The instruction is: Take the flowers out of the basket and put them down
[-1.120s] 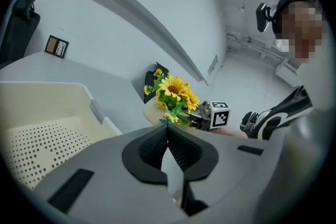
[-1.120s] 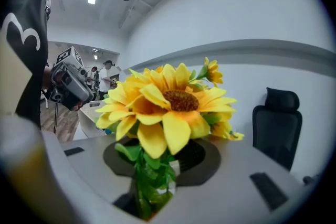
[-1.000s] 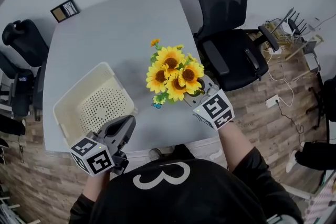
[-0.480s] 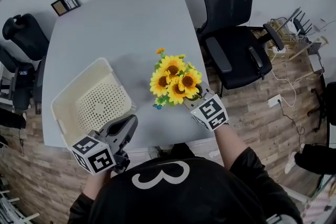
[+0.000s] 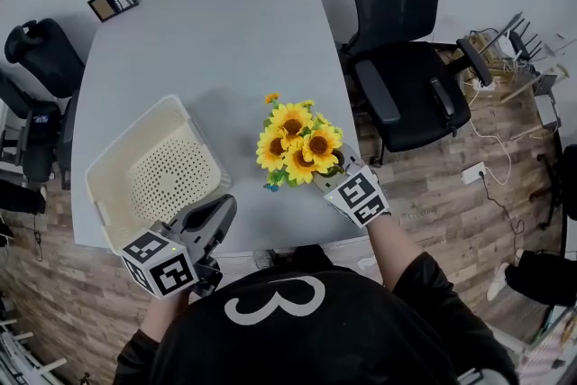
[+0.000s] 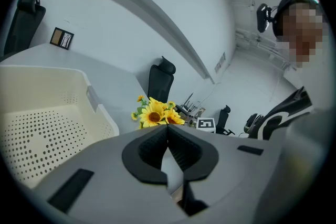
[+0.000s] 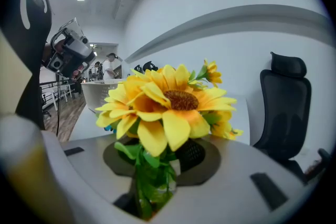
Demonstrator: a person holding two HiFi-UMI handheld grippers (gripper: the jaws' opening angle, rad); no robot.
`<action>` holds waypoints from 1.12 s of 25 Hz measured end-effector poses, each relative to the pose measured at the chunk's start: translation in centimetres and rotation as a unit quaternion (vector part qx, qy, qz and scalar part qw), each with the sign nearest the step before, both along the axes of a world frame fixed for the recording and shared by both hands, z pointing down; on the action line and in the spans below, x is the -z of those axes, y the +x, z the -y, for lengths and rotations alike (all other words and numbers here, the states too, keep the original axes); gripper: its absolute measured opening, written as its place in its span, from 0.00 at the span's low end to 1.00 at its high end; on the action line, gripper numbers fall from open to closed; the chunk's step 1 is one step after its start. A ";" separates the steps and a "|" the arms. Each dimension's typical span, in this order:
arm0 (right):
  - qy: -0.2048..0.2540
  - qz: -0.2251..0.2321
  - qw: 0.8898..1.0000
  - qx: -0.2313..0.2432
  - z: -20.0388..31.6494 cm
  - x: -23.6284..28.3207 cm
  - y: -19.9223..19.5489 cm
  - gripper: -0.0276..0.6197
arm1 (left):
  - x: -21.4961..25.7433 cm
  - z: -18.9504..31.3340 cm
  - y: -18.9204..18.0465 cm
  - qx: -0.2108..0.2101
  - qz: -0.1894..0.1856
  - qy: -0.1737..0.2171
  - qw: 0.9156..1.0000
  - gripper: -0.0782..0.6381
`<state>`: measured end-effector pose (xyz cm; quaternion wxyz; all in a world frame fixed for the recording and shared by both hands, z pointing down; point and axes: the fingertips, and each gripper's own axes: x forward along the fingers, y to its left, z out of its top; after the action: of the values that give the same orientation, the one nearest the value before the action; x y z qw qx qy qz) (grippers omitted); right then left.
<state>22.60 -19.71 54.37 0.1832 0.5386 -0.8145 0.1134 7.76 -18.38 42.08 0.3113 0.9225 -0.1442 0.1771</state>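
Yellow flowers (image 5: 297,146) are out of the basket (image 5: 102,194), stems clamped between the jaws of my right gripper (image 5: 332,178) over the table (image 5: 216,41), while my left gripper (image 5: 219,214) is closed on nothing, so I judge lowering and release come next.

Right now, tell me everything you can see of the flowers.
The flowers are a small bunch of sunflowers, likely artificial: yellow petals, brown centres, green leaves and stems, and one small orange bloom at the far side. The right gripper is shut on the stems. The bunch is outside the basket, to its right, over the table; whether it touches the table I cannot tell.
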 end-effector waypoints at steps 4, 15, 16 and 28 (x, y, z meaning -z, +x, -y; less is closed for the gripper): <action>0.000 0.008 1.000 0.015 0.0 0.0 -0.4 0.27 | -0.2 -0.2 0.3 0.004 0.002 0.001 1.000 0.13; -0.029 0.009 0.999 0.034 -0.2 -0.2 -0.6 0.29 | -0.4 -0.4 0.8 0.027 0.001 -0.001 1.000 0.13; -0.028 0.010 0.999 0.036 -0.2 -0.2 -0.6 0.29 | -0.5 -0.4 0.8 0.030 0.001 -0.001 1.000 0.13; -0.028 0.028 0.997 0.064 -0.4 0.2 -1.1 0.45 | -1.2 -0.6 -1.5 0.078 -0.002 -0.009 0.997 0.13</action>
<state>21.50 -19.33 54.14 0.1824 0.4765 -0.8487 0.1393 6.28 -17.81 43.25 0.3329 0.9058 -0.2138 0.1514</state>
